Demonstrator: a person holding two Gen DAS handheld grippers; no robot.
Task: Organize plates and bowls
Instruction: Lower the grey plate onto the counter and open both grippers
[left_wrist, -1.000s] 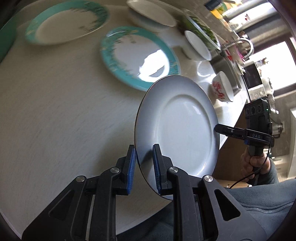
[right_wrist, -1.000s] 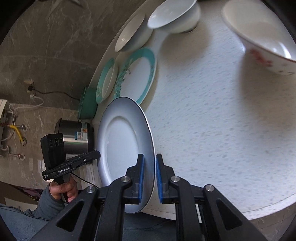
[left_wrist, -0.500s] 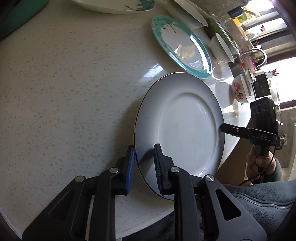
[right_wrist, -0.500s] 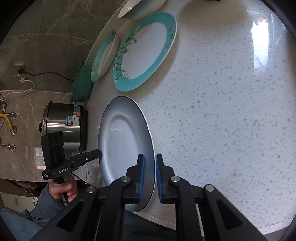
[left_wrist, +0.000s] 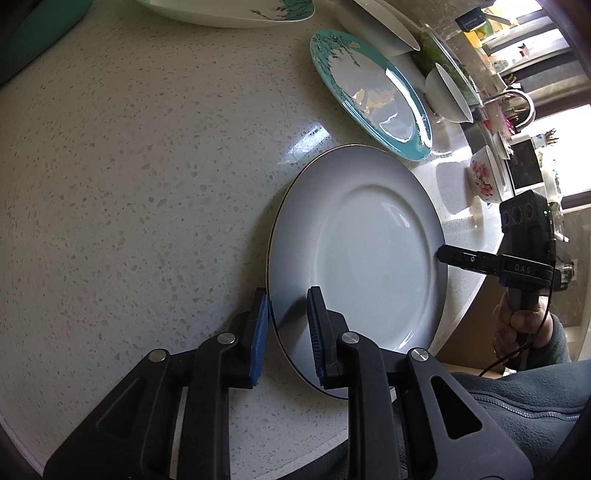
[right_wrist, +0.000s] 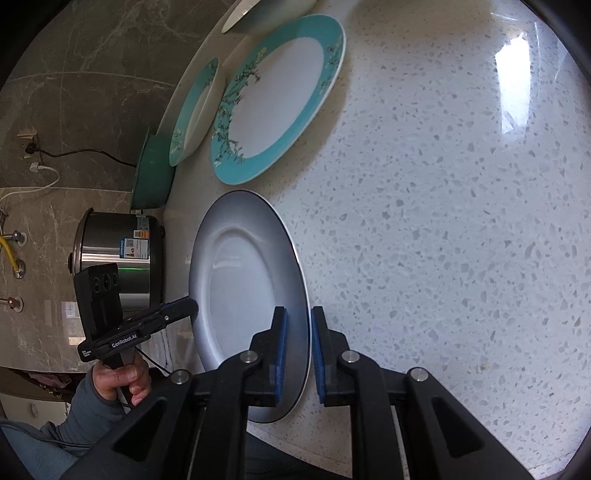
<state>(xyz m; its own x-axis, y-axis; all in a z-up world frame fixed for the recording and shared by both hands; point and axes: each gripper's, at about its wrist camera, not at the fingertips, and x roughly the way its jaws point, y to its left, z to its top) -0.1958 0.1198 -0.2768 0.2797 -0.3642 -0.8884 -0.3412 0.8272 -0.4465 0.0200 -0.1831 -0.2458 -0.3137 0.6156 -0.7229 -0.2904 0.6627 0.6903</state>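
The speckled stone countertop (left_wrist: 129, 184) carries everything, and its near edge runs under both grippers. A grey-white dinner plate (left_wrist: 362, 251) lies at that near edge, part of its rim overhanging toward the person. Further in, toward the back edge, sits a teal-rimmed floral plate (right_wrist: 273, 96), with a second teal-rimmed dish (right_wrist: 195, 110) and a green basin (right_wrist: 153, 177) beside it; small white bowls (left_wrist: 448, 96) and a pink-flowered bowl (left_wrist: 482, 177) stand toward the sink end.

The left gripper (left_wrist: 286, 325) straddles one side of the plate's rim, its blue pads spread with a visible gap around the rim. The right gripper (right_wrist: 297, 354) straddles the opposite side, its pads likewise parted a little and seemingly not clamping.

The risk, as I judge it: with both holds slack and the rim hanging past the counter edge, drawing either gripper back carelessly could drag the plate off. A pad could also catch the rim and tip it.
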